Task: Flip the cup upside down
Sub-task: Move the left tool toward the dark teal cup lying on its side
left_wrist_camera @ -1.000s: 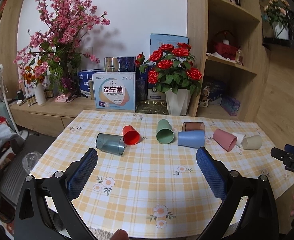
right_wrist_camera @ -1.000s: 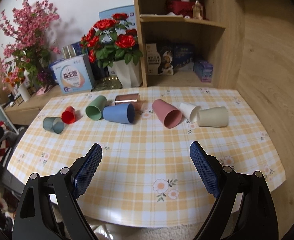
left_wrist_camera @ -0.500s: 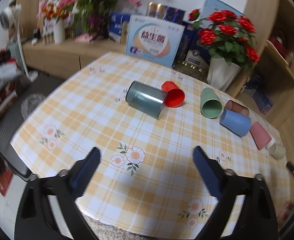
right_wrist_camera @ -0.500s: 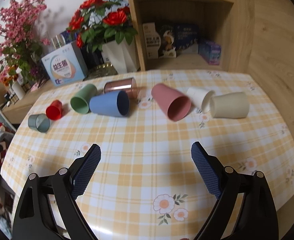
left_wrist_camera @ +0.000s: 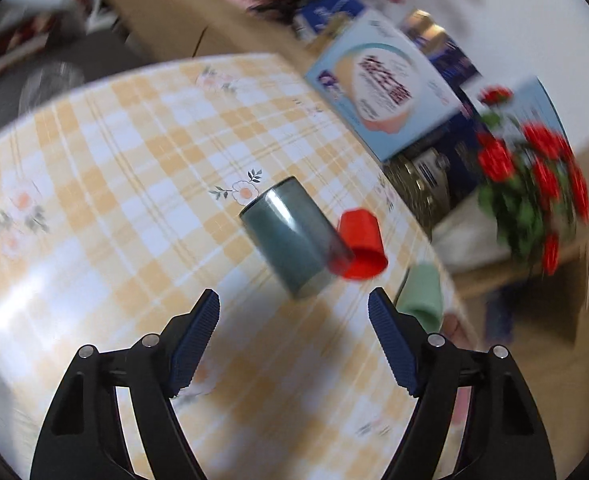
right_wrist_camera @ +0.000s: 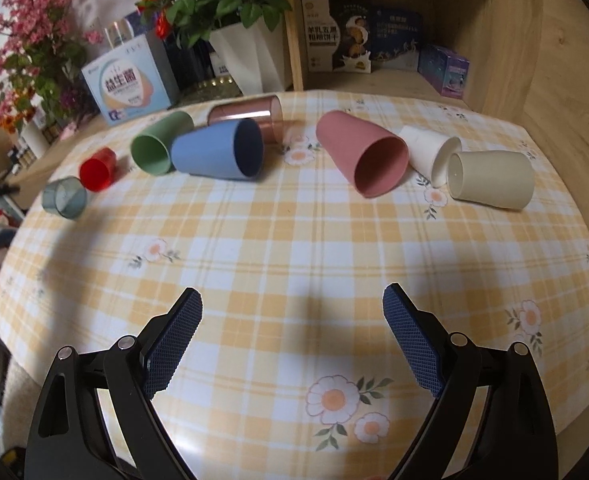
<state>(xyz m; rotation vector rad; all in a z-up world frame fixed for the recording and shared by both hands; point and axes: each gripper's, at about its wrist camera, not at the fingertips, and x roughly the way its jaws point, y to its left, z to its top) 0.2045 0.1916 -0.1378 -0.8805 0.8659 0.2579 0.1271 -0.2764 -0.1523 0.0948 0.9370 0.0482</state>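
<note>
Teal cup (left_wrist_camera: 294,236) lying just ahead of open left tongs (left_wrist_camera: 294,316).

Light: soft daylight, fairly bright; pale glare patch on the tablecloth (left_wrist_camera: 22,304) at left in the left wrist view.
Blur: left wrist view smeared by motion; roses (left_wrist_camera: 534,168) and box (left_wrist_camera: 382,96) streaked, grey cup (left_wrist_camera: 290,236) clearer.
Sharpness: right wrist view crisp; pink cup (right_wrist_camera: 366,158) well defined.
Shadows: broad soft shadow on the cloth ahead of the right gripper (right_wrist_camera: 292,312).
Distortion: fisheye bending, dark corners in both.
</note>
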